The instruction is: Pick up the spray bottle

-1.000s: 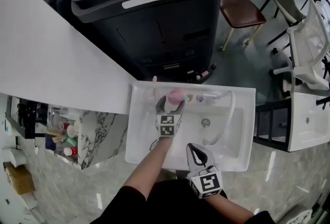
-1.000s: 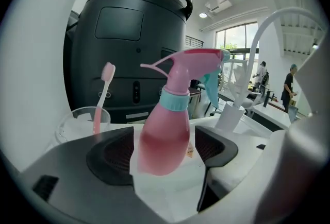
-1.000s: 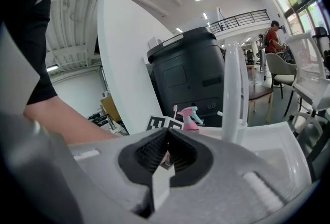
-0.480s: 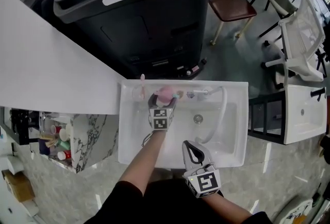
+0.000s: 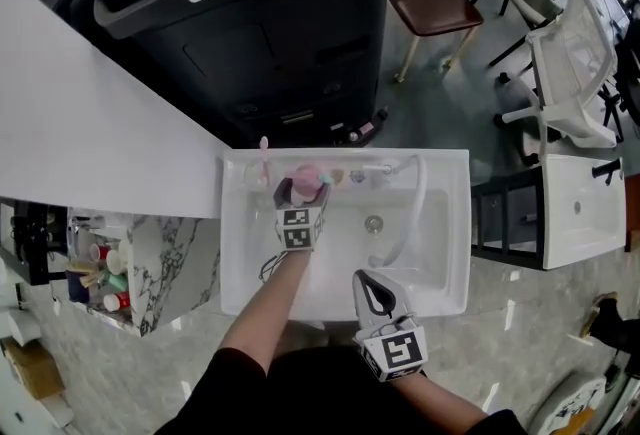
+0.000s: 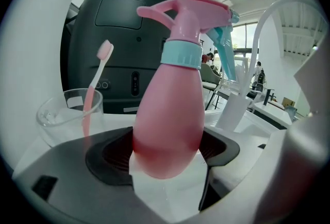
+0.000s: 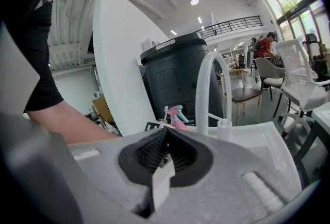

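Observation:
A pink spray bottle [image 5: 305, 175] with a teal collar and trigger stands upright on the back rim of the white sink [image 5: 440, 273]. My left gripper [image 5: 303, 187] reaches over the basin to it. In the left gripper view the bottle [image 6: 170, 115] fills the space between the wide-open jaws of the gripper [image 6: 167, 161], and I cannot make out either pad pressing on it. My right gripper [image 5: 370, 275] hangs at the sink's front edge, shut and empty. From the right gripper view [image 7: 166, 133] the bottle [image 7: 178, 117] shows small and far off.
A clear glass [image 6: 64, 115] with a pink toothbrush [image 6: 98, 79] stands just left of the bottle. A white arched faucet [image 5: 410, 213] rises to its right. A large black machine [image 5: 250, 13] stands behind the sink. Chairs [image 5: 435, 3] stand further back.
The head view has shifted, so the sink sits further left and higher. The left gripper stays at the bottle with its jaws round it. The right gripper has kept its place.

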Demonstrator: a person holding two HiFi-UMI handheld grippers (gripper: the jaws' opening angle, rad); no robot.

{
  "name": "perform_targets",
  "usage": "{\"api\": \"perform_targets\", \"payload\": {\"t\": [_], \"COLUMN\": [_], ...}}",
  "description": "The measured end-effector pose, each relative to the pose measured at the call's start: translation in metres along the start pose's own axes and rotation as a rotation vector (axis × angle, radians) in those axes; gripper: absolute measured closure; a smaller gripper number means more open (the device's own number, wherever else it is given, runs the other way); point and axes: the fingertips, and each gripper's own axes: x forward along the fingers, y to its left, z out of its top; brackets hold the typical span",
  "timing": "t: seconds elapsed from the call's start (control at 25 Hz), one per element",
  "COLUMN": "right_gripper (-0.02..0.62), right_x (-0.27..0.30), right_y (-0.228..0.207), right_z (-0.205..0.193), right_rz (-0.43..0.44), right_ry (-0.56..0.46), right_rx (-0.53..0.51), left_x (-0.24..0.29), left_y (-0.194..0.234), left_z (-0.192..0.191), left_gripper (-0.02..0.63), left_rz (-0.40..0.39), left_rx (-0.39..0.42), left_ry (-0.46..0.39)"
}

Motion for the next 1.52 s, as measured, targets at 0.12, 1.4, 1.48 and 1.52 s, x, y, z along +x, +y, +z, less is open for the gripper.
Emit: {"api": "perform_targets", "payload": {"t": [0.12,1.4,1.48,1.52], "right_gripper": [0.595,0.595,0.595,0.595], "right_x": [-0.005,-0.188,-0.198,-0.201], "right_y": [0.0,0.157,0.182,0.193], "right_z": [-0.002,-0.032,-0.043,-0.048], "right_rz": [-0.005,-0.207,-0.197,-0.192], "right_ry": [-0.005,-0.183,-0.181,-0.177], "right_rx": [0.0,-0.068,-0.089,-0.096], "left_x": [-0.016,-0.483,-0.511,-0.525], "left_y": [0.0,-0.06,-0.057,-0.054], "left_z": [0.011,-0.036,-0.052,-0.058], "left_gripper": [0.212,0.212,0.212,0.212], "left_rz": [-0.007,-0.167,-0.149,-0.134], "left_rx": [0.009,0.122,0.097,0.088], "left_ry": [-0.021,-0.064,-0.06,-0.064]}}
